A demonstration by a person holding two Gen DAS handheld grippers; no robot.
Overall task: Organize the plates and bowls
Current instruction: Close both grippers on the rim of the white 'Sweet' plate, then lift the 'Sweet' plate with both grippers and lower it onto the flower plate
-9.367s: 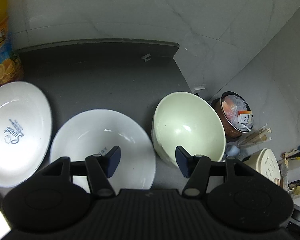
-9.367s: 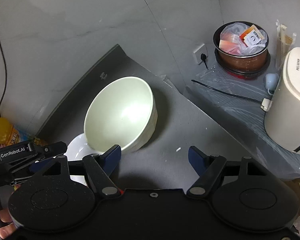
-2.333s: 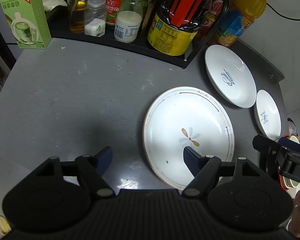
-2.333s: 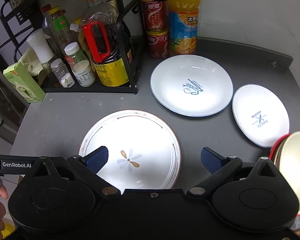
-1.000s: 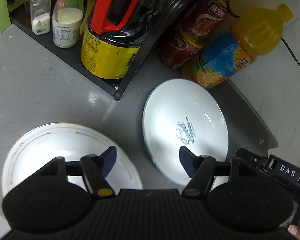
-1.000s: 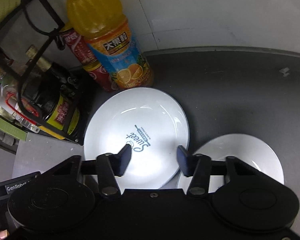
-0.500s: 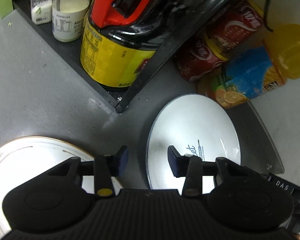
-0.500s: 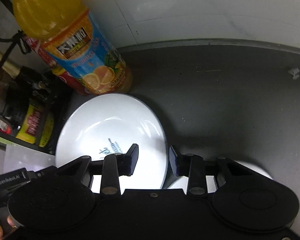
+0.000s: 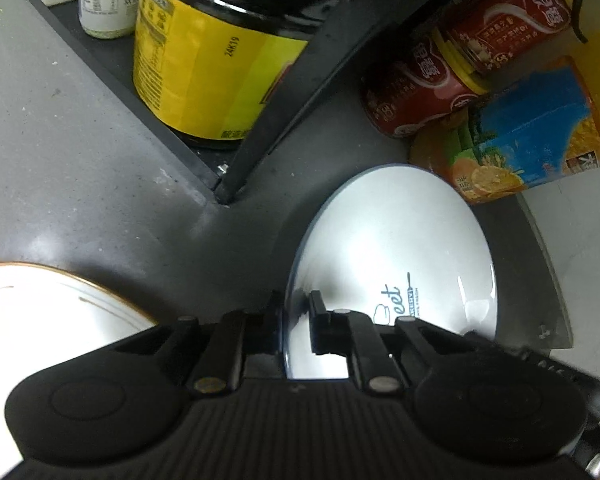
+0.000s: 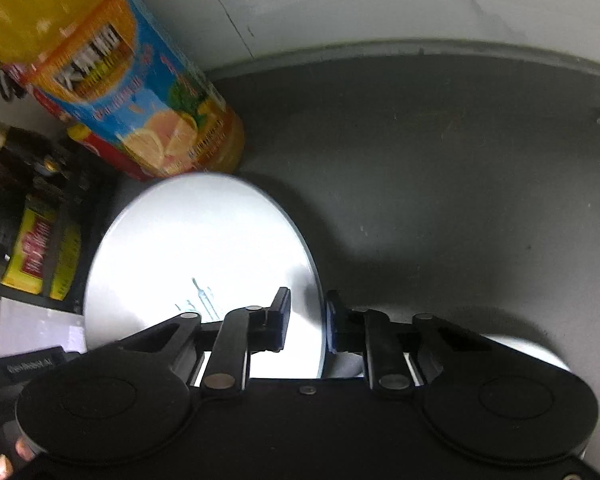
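A white plate with blue lettering [image 9: 396,240] lies on the grey counter by the juice bottle; it also shows in the right wrist view [image 10: 204,248]. My left gripper [image 9: 296,312] is shut on its left rim. My right gripper [image 10: 306,316] is shut on its right rim. A large white plate with a brown rim [image 9: 48,304] lies at the left in the left wrist view. A smaller white plate [image 10: 532,350] shows partly behind my right gripper.
A black rack [image 9: 268,128] holds a yellow-labelled jar [image 9: 204,68] and small bottles. Red cans [image 9: 456,64] and an orange juice bottle [image 10: 112,84] stand against the wall, just behind the lettered plate. The counter's back edge [image 10: 420,48] meets the wall.
Both grippers have moved closer to the lettered plate and shut on its opposite rims. Earlier they were open above it.
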